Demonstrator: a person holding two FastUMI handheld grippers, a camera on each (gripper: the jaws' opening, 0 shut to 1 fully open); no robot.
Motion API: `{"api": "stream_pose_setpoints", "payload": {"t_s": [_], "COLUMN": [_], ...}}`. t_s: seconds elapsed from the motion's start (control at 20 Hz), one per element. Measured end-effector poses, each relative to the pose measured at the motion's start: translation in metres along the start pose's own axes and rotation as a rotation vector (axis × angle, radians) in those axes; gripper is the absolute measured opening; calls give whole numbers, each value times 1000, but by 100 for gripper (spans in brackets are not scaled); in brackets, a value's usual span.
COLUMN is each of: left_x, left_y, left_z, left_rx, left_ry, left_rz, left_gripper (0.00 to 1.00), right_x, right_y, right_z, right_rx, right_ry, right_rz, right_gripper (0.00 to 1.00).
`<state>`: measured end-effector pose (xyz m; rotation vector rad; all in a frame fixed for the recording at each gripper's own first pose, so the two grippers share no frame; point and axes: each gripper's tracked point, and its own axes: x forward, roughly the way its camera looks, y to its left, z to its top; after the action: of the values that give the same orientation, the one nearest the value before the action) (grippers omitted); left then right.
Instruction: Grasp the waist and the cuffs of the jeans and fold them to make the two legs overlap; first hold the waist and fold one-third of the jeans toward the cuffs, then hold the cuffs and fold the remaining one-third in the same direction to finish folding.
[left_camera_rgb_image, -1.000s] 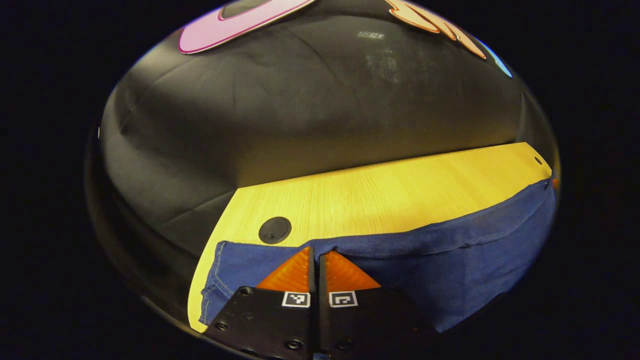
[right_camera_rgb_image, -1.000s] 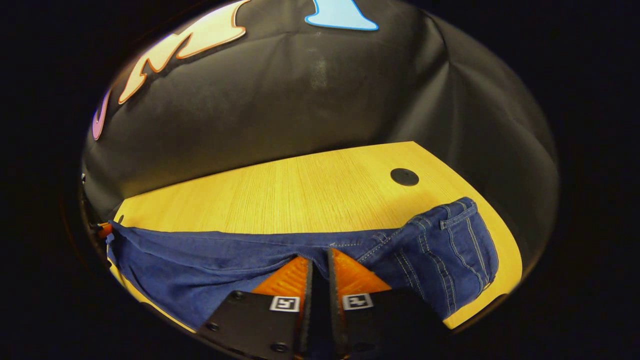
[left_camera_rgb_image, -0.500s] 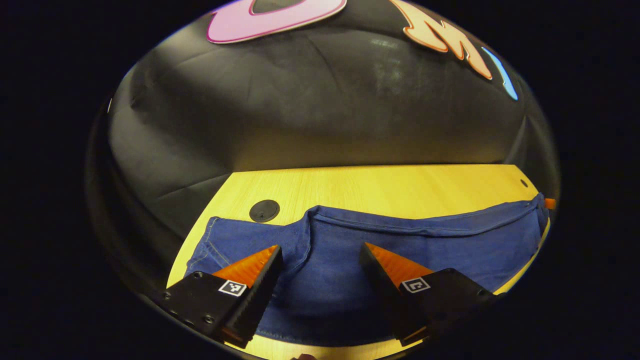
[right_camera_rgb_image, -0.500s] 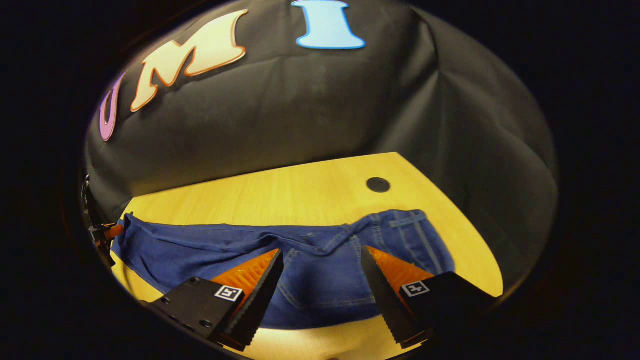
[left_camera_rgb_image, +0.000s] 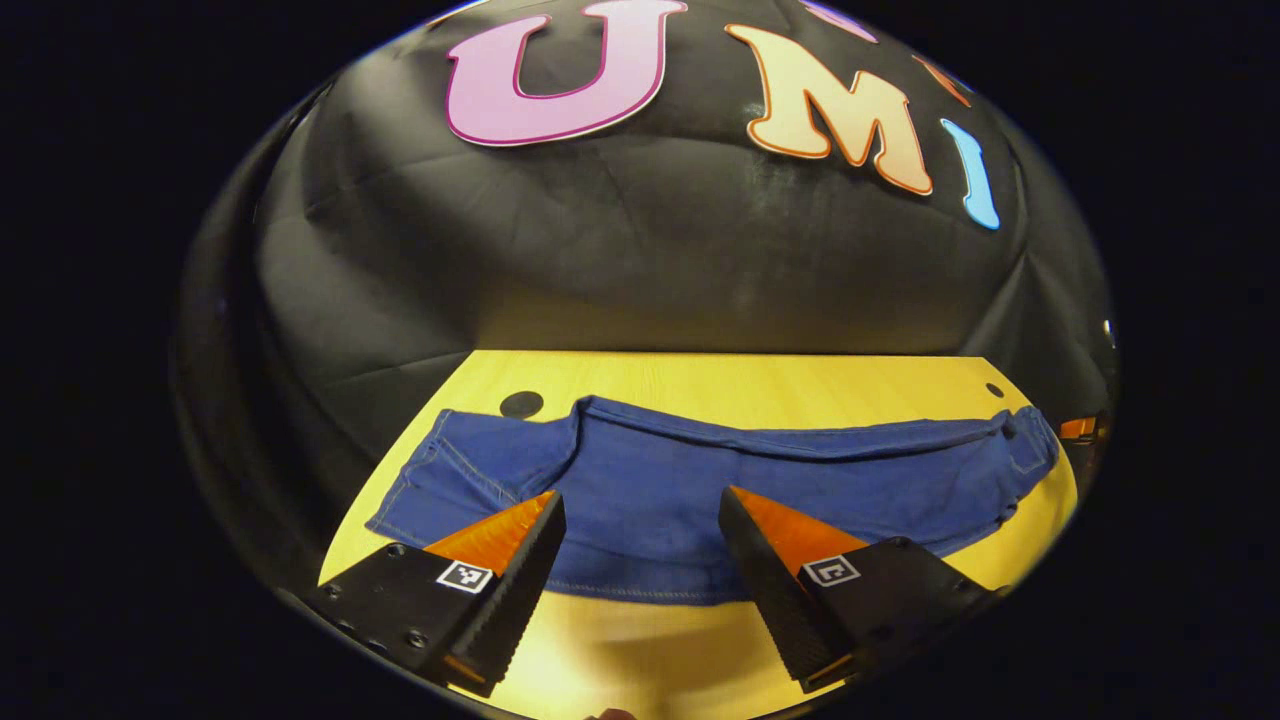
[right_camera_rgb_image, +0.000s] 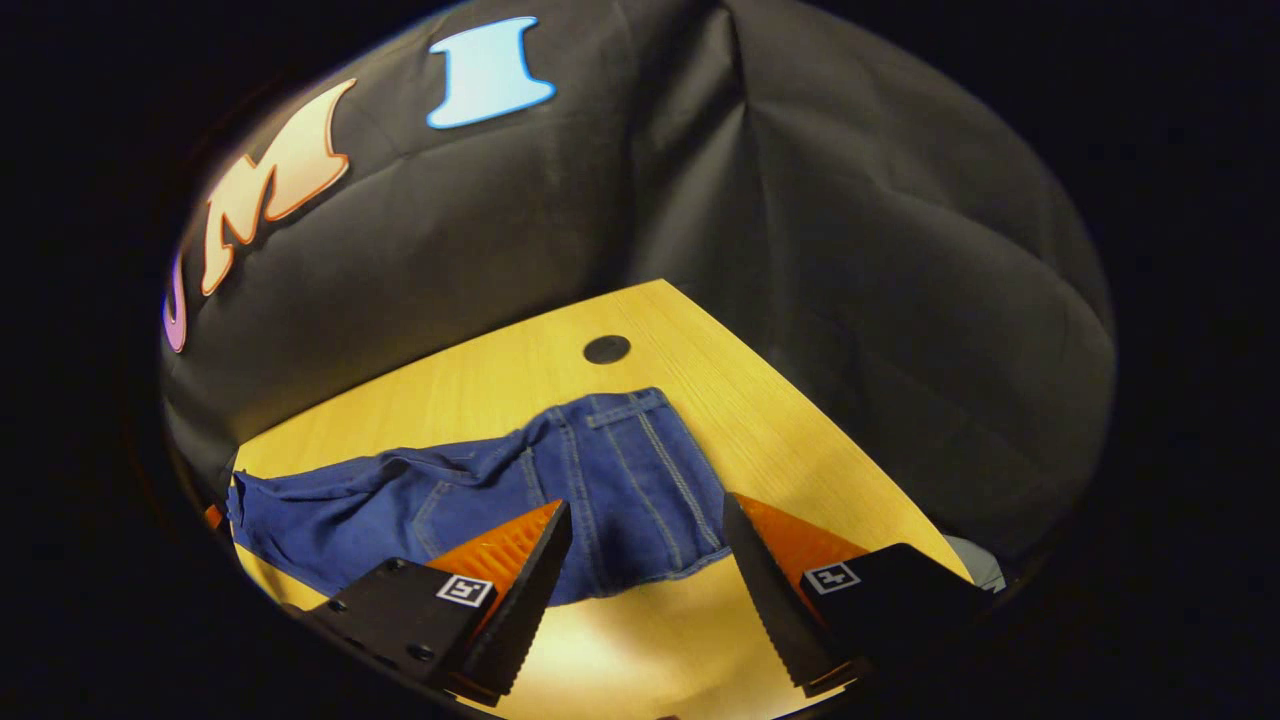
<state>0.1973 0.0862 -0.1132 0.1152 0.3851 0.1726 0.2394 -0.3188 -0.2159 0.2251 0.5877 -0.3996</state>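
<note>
Jeans (left_camera_rgb_image: 720, 480) lying flat lengthwise on the wooden table (left_camera_rgb_image: 700, 380), legs overlapped, left tool (left_camera_rgb_image: 640, 520) spread wide and released above their near edge, right tool (right_camera_rgb_image: 645, 530) likewise released over the waist end (right_camera_rgb_image: 620, 450)

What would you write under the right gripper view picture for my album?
The right gripper, open, hovers above the waist end of folded blue jeans on a wooden table.
</note>
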Motion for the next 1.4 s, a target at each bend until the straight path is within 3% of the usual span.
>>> {"api": "stream_pose_setpoints", "payload": {"t_s": [0.25,0.65,0.8,0.9,1.0,1.15,1.35,1.4], "left_x": [-37,-51,-53,-53,-55,-59,-68,-71], "left_y": [-19,-40,-49,-54,-58,-62,-61,-59], "left_z": [-1,6,7,7,9,8,4,0], "left_rx": [7,-32,-38,-41,-42,-55,-63,-62], "left_ry": [-10,-34,-38,-39,-45,-53,-60,-51], "left_rz": [38,67,65,66,67,68,75,76], "left_gripper": [96,96,96,96,96,96,96,96], "right_x": [22,37,37,37,41,41,40,41], "right_y": [-14,-9,-10,-6,3,6,9,9], "right_z": [-10,-31,-30,-32,-34,-37,-32,-31], "right_rx": [38,-7,-24,-24,0,4,25,25], "right_ry": [37,73,23,7,-10,-13,-49,-52], "right_rz": [50,83,91,106,132,122,126,120], "right_gripper": [97,98,97,92,76,34,13,14]}}
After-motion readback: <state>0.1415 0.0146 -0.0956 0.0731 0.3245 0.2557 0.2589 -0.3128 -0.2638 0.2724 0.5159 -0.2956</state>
